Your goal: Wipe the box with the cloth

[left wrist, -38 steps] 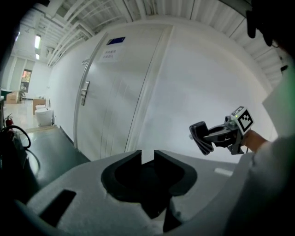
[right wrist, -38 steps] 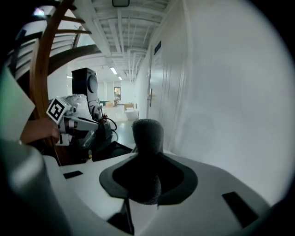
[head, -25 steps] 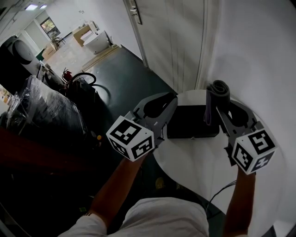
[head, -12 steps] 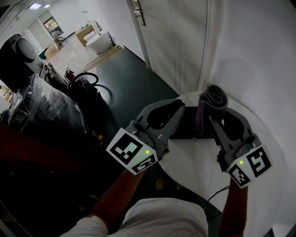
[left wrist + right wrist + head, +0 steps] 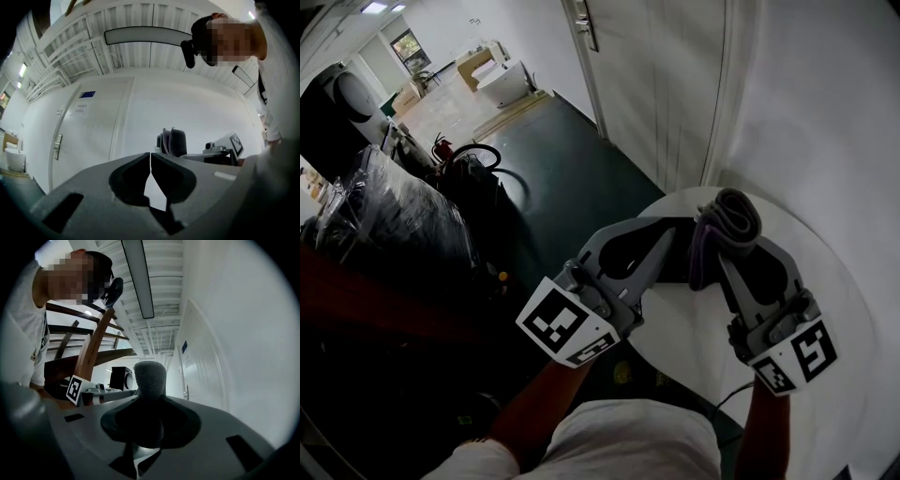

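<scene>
The black box (image 5: 678,262) lies on the round white table (image 5: 825,309), mostly hidden behind both grippers. My right gripper (image 5: 722,251) is shut on a folded grey cloth (image 5: 728,217), which stands up out of the jaws above the box's right end. In the right gripper view the cloth (image 5: 149,380) fills the gap of that gripper (image 5: 147,401). My left gripper (image 5: 661,246) hovers over the box's left end. Its jaws have just been closing and now meet with nothing between them, as the left gripper (image 5: 150,157) shows in its own view, with the cloth (image 5: 172,142) beyond.
A white door with a handle (image 5: 581,23) and a white wall stand behind the table. Dark floor drops away left of the table, with a plastic-wrapped black pile (image 5: 384,234) further left. A thin cable (image 5: 733,394) hangs at the table's near edge.
Both grippers have lifted and tilted upward, drawing nearer to me. The left jaws have come together. The box is more covered by the grippers than before.
</scene>
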### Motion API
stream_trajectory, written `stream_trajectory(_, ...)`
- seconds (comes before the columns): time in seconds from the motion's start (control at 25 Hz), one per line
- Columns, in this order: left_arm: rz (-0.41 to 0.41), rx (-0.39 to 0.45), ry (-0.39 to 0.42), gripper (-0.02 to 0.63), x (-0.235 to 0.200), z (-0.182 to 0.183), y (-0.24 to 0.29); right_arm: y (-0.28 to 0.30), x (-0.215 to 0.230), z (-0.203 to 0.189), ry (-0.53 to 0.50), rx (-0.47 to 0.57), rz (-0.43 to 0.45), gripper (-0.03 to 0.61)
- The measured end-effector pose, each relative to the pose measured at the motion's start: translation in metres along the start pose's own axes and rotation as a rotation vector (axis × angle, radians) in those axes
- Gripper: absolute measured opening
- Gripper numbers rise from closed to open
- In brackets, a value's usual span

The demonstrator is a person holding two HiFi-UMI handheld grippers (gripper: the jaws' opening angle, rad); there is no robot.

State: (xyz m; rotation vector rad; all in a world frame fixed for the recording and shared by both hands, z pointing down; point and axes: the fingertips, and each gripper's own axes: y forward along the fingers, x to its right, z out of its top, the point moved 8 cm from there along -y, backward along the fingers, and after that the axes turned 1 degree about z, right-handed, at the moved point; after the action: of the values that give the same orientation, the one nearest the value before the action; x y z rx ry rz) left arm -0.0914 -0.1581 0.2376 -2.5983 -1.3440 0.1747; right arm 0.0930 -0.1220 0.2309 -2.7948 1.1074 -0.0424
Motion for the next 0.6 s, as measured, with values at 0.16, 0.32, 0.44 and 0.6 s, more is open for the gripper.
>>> stream_trajectory(0.16,0.007,0.007,0.006,0.017,-0.0009,-0.0013,-0.0031,0.0002,-0.0018,-0.004,0.004,0.009,-0.002,0.097)
stream_trajectory(0.32,0.007,0.008,0.013,0.015,-0.0012,-0.0021,-0.0027,0.0001,-0.0012,-0.0054,0.004,0.016,-0.006,0.095)
stream_trajectory(0.44,0.001,0.008,0.011,0.015,-0.0008,-0.0037,-0.001,-0.0001,-0.0018,-0.0065,0.001,0.023,-0.003,0.095)
stream_trajectory(0.6,0.0,0.007,0.004,0.015,-0.0018,-0.0053,0.0018,0.0001,-0.0013,-0.0084,0.001,0.021,0.001,0.095)
